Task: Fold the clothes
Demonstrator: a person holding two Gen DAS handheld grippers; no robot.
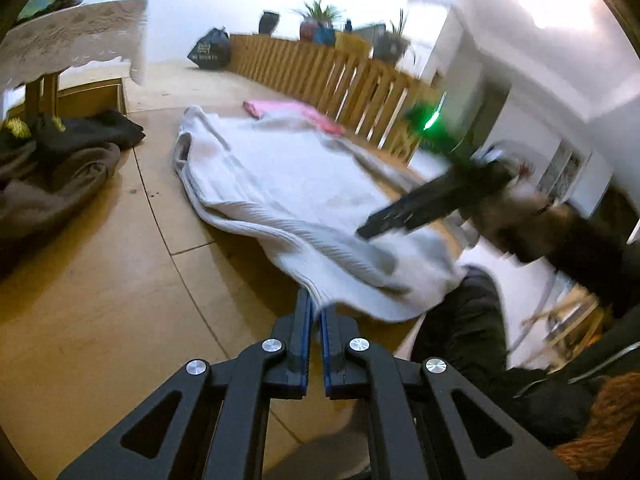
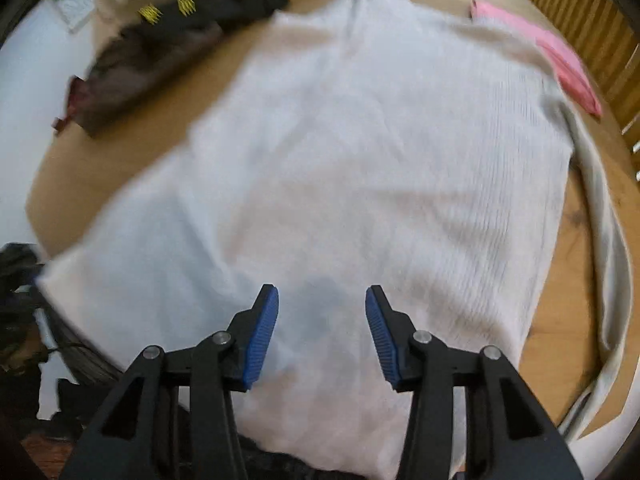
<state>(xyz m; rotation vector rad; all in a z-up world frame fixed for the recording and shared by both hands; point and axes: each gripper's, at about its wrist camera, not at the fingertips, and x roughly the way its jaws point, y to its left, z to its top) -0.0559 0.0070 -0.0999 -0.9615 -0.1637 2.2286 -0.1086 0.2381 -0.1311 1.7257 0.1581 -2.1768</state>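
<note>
Wooden counter [image 2: 168, 132] under soft light carries a white ribbed sweater [image 2: 360, 152], spread flat across its middle, collar toward twelve o'clock, one sleeve trailing along the edge at three. At ten o'clock lies a dark heap of clothes [image 2: 160, 60]; at two o'clock, a folded pink garment [image 2: 560, 60] beside a slatted wooden rail [image 1: 340, 72]. Left tongs [image 1: 316, 312] are pinched tight on the sweater's near hem, lifting it slightly. Right tongs [image 2: 322, 308] stand partly open above the fabric at six o'clock, gripping nothing.
</note>
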